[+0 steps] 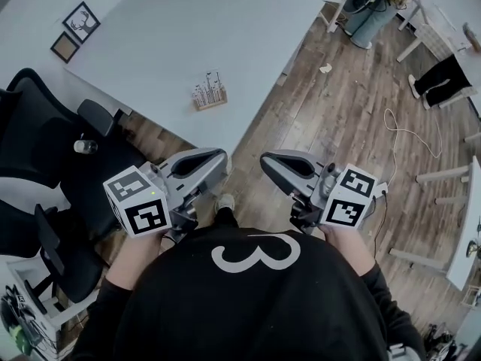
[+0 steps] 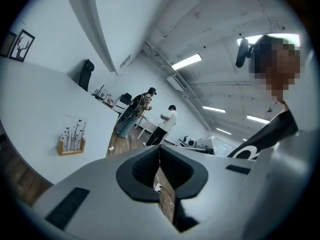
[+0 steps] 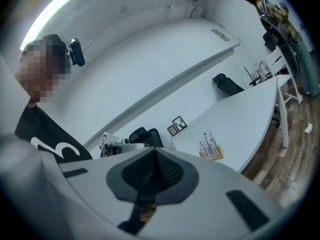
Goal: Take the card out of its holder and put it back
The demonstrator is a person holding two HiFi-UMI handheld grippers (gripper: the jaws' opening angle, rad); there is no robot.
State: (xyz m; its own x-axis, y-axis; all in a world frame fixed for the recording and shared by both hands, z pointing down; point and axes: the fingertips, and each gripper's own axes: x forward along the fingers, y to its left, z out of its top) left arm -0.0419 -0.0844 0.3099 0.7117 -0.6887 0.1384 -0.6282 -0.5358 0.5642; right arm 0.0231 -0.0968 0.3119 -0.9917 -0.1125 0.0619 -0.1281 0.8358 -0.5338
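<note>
The card [image 1: 208, 88], white with thin black drawings, stands upright in its small wooden holder [image 1: 210, 101] on the white table [image 1: 188, 28], near the table's front edge. Both grippers hang off the table, close to the person's chest above the wooden floor. My left gripper [image 1: 218, 159] is shut with nothing in it, and the holder [image 2: 70, 145] shows far off to its left. My right gripper [image 1: 269, 162] is also shut and empty. From it the card [image 3: 209, 143] stands well ahead to the right.
A black office chair [image 1: 45, 164] stands left of the person. Two small framed pictures [image 1: 75, 30] lie at the table's far left. A white cable [image 1: 406, 135] trails on the floor, with more white tables [image 1: 466, 224] at the right. Two people [image 2: 155, 119] stand far back.
</note>
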